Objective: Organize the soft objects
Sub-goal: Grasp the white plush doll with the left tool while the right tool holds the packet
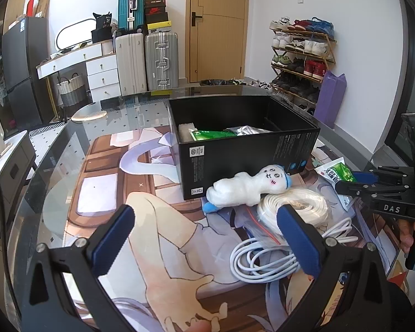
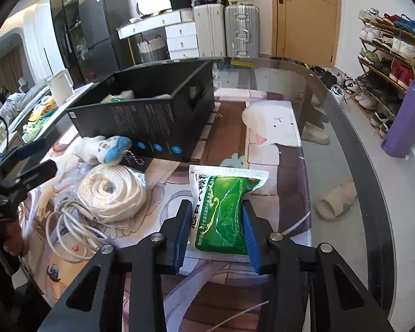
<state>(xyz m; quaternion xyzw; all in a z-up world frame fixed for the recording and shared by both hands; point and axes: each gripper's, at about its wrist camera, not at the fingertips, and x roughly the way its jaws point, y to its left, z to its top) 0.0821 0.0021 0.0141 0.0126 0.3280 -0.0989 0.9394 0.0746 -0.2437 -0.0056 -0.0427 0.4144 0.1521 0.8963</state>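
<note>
While my right gripper clamps the flat green plastic-wrapped packet, the black cardboard box ahead-left holds a few soft items, leaving the white plush doll and white rope coil out.

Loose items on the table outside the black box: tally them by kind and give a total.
Green packets: 1, the green packet, clamped in the right gripper
Plush toys: 1, the plush toy
Rope coils: 1, the white rope coil
Cables: 1, the white cable
Total: 4
</note>
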